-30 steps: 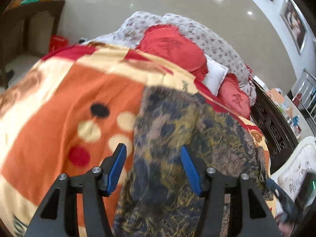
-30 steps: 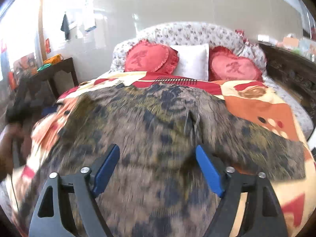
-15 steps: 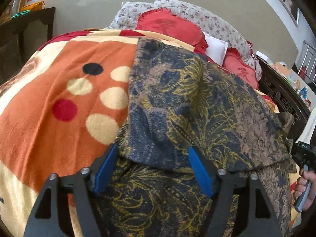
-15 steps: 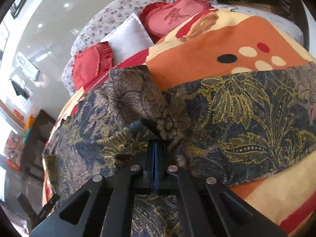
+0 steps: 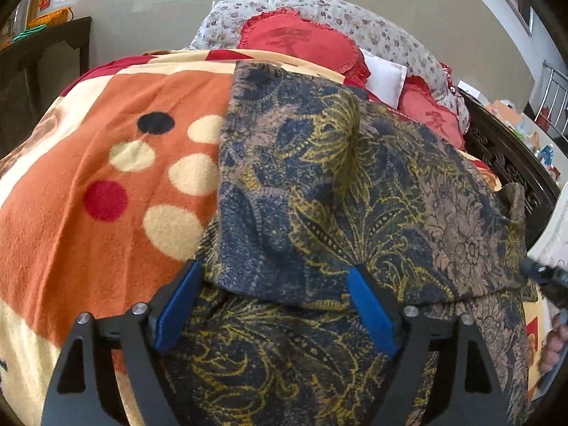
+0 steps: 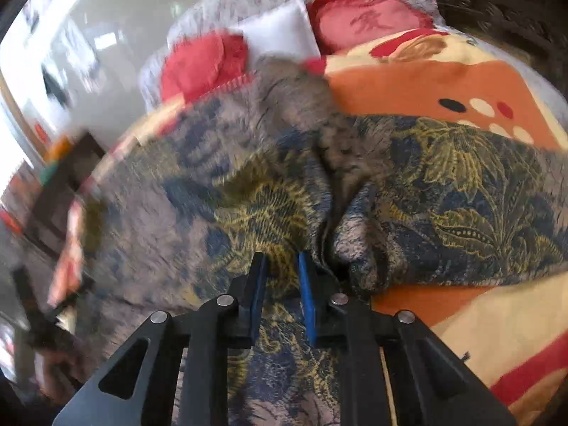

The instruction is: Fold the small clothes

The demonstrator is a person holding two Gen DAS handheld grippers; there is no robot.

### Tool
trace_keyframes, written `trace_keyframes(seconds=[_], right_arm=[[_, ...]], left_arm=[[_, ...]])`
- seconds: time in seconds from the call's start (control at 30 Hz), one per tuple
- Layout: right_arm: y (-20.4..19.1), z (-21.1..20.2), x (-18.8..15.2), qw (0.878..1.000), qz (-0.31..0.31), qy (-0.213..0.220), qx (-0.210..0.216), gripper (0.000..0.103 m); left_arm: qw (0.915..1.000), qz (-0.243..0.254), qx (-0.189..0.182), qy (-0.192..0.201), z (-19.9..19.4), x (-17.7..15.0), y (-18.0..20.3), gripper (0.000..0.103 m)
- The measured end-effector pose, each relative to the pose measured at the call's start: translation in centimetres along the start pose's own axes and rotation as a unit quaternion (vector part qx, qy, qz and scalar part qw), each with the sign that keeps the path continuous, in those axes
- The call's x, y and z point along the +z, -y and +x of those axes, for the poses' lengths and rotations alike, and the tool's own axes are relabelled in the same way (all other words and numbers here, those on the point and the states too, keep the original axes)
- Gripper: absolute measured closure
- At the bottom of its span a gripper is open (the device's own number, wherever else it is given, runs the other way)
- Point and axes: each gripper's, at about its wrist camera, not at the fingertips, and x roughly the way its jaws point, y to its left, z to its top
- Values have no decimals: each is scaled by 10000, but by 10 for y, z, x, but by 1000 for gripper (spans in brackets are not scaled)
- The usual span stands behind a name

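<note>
On the orange blanket point(image 5: 71, 234) your garment point(image 5: 319, 191), a dark blue cloth with gold and tan leaf patterns, lies spread and already doubled over, a folded flap resting on top of the lower layer. Against that blanket, its left edge runs just beside the cluster of cream, red and black dots, and its far end reaches toward the pillows. Your left gripper point(image 5: 277, 301) hovers at the near edge of the folded flap with its jaws wide and just opened further; the blue pads point(image 5: 177, 305) stand either side of the flap without pressing it, so the cloth is released. Your right gripper point(image 6: 282, 298) sits at the garment point(image 6: 443, 191) where the fabric bunches into a crease; its jaws have just parted a little, leaving a narrow gap with patterned cloth showing in it, and the pads no longer clench it. That view is blurred on its left. Beyond the far end of the blanket, two red heart cushions point(image 5: 301, 42) flank a white pillow point(image 5: 385, 76) against a floral headboard point(image 5: 372, 32). At the blanket's right side runs dark carved wood point(image 5: 511, 170). Your right hand point(image 5: 553, 348) shows at the right edge of the left view
</note>
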Motion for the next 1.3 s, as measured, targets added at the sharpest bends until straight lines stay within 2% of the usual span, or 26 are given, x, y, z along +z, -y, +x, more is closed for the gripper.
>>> trace_keyframes(seconds=[0.1,0.17,0.3,0.33,0.4,0.47,0.5,0.6,0.7,0.77,0.87,0.9,0.93,0.97,1.1,1.3], right_arm=[[13,-43,7,9989,-35,471,-43,71],[37,-69,14,9969,-4,659,-425,58],[131,-113,22,9848,618,868,-1373,56],[154,-120,24,9819,826,864,-1471,56],[206,-122,19,9781,1606,539,-1209,56],[234,-113,10,9708,2282,207,-705,56],[244,-112,3,9652,2555,182,-537,56],[256,-104,-16,9514,3026,313,-469,56],[265,-88,-22,9384,3403,595,-102,56],[266,-83,-23,9349,3455,809,77,56],[263,-70,-10,9416,3233,917,224,58],[262,-70,-6,9441,3164,906,177,63],[260,-69,0,9469,3086,888,136,79],[257,-69,4,9494,3025,842,122,89],[240,-102,34,9660,2332,1067,-330,91],[252,-187,92,9633,1787,1436,-1398,91]], left_arm=[[10000,8,-16,4,0,0,0,15],[10000,7,-37,0,-1,0,-1,14],[10000,39,-9,-13,0,-1,0,13],[10000,46,-2,-16,0,-1,0,13],[10000,59,14,-22,0,0,1,13],[10000,75,33,-31,1,0,2,13],[9999,86,43,-37,1,0,2,13],[9999,132,75,-58,2,-1,5,11],[9998,169,103,-76,2,-1,6,10],[9997,182,117,-83,3,-1,7,10],[9997,202,135,-95,3,-1,8,10],[9996,211,143,-98,3,-1,8,9],[9996,217,150,-100,4,-1,8,9],[9996,222,161,-101,4,-1,9,9],[9993,291,198,-128,4,-1,13,6],[9987,422,234,-185,5,-2,17,3]])
